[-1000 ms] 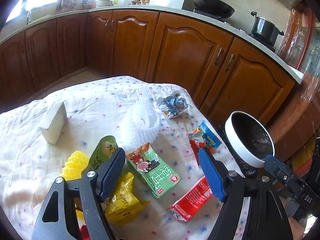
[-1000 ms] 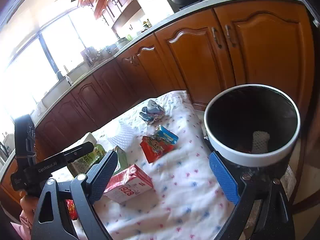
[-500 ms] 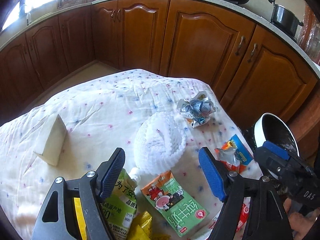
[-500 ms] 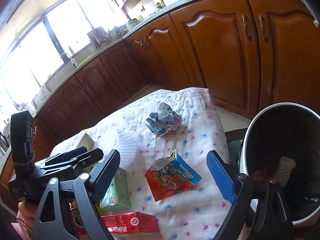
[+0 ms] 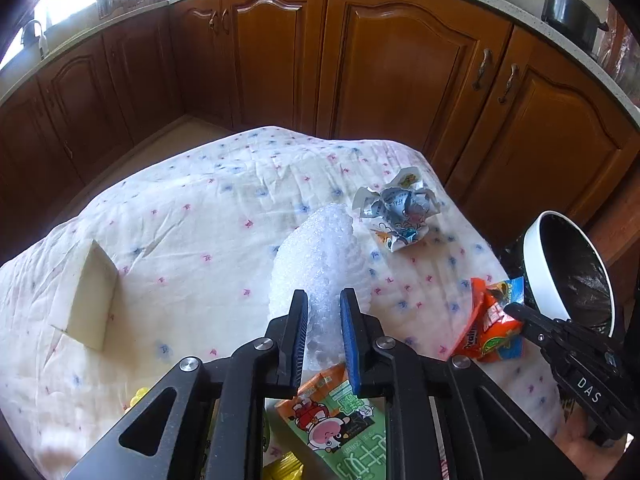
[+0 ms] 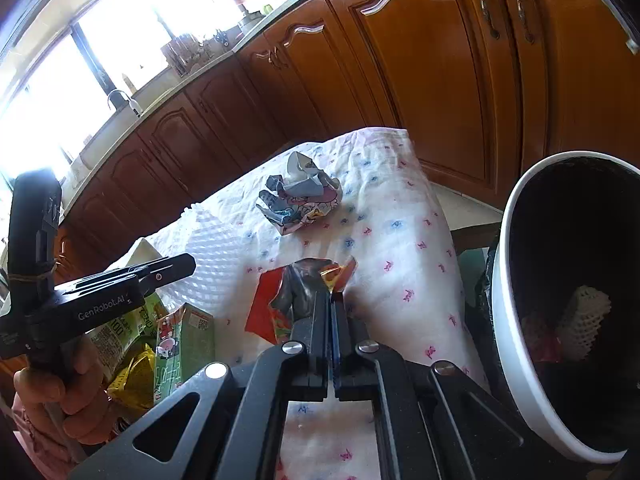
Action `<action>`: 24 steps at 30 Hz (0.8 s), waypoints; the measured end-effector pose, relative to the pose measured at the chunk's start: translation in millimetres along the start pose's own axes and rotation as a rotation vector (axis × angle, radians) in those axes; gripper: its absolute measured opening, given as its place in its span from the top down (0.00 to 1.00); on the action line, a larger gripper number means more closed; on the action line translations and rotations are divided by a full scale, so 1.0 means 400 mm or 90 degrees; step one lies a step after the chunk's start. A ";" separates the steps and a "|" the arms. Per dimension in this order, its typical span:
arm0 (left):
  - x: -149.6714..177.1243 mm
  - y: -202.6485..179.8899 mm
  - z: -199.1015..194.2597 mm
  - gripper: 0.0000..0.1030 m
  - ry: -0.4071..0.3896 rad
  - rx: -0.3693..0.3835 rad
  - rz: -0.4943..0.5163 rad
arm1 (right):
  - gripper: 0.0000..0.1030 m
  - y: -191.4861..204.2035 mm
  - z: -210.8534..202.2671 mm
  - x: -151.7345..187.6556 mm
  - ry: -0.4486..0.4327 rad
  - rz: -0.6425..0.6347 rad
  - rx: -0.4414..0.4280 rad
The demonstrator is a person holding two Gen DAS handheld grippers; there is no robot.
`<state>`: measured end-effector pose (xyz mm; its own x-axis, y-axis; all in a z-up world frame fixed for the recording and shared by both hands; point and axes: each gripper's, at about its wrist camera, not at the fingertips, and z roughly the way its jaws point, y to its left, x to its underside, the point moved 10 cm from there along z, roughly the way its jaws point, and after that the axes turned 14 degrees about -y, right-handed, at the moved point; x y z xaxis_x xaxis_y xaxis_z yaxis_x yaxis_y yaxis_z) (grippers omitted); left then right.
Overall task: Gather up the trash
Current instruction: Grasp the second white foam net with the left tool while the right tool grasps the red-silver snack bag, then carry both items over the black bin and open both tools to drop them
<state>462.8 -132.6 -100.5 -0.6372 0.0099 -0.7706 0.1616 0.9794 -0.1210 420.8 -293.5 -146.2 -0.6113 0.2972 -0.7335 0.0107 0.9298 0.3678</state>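
A: Trash first, tongs outward. Left gripper has clamped narrow on the white foam net, pads pressing its near end. Right gripper is closed tight on the red snack wrapper, pinching its torn top.

B: Around them?

A: Just beneath the left tongs lies the green milk pouch, with a yellow wrapper under it. Beyond the foam net sits the crumpled paper wrapper; well off to the left side, a white foam block. The bin stands just right of the right tongs, off the edge of the tablecloth.

B: Progress?

A: Early, by my reading. One foam net and something reddish already lie in the bin (contents otherwise too dark to read). Two pieces are gripped but neither lifted clear. Left on the cloth: pouch, yellow wrapper, crumpled paper, block.

B: Against a second ago?

A: Both pairs of tongs then stood wide and empty, farther back from the cloth. Both have since come forward and down and closed on their targets. The net is now squeezed tall.
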 end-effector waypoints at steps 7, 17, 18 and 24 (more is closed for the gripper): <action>-0.017 -0.040 -0.109 0.86 -0.048 0.053 -0.007 | 0.99 0.007 -0.090 -0.035 -0.052 0.002 -0.005; 0.005 -0.171 -0.243 0.86 -0.065 0.156 0.022 | 0.99 -0.078 -0.246 -0.053 -0.115 0.038 0.039; 0.010 -0.184 -0.247 0.86 -0.063 0.164 0.027 | 0.99 -0.090 -0.262 -0.053 -0.120 0.041 0.045; 0.031 -0.263 -0.265 0.86 -0.052 0.208 0.053 | 0.99 -0.154 -0.341 -0.052 -0.143 0.056 0.081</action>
<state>358.0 -214.3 -30.7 -0.5518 0.0578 -0.8320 0.4516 0.8594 -0.2398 324.9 -386.7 -75.6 -0.4134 0.4059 -0.8151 0.1646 0.9137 0.3715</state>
